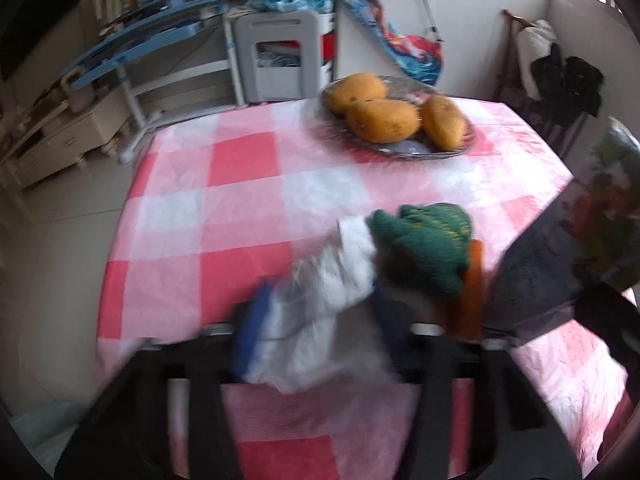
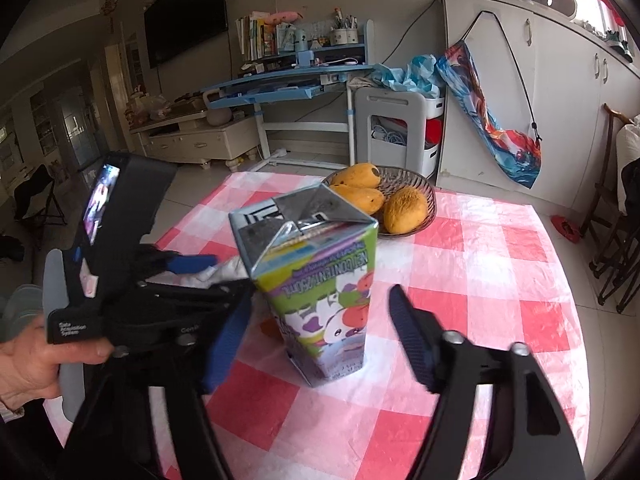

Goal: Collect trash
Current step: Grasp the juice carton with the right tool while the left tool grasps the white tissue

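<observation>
Working over checked tablecloth, we note left gripper clenched on crumpled white wrapper at near edge. Right gripper spread, pads either side of upright juice carton, not touching. Mango basket behind.

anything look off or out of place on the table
The carton stands upside down, its print inverted. Crumpled white plastic lies loose on the cloth between the left gripper's fingers. The mangoes sit tidy in their basket.
</observation>
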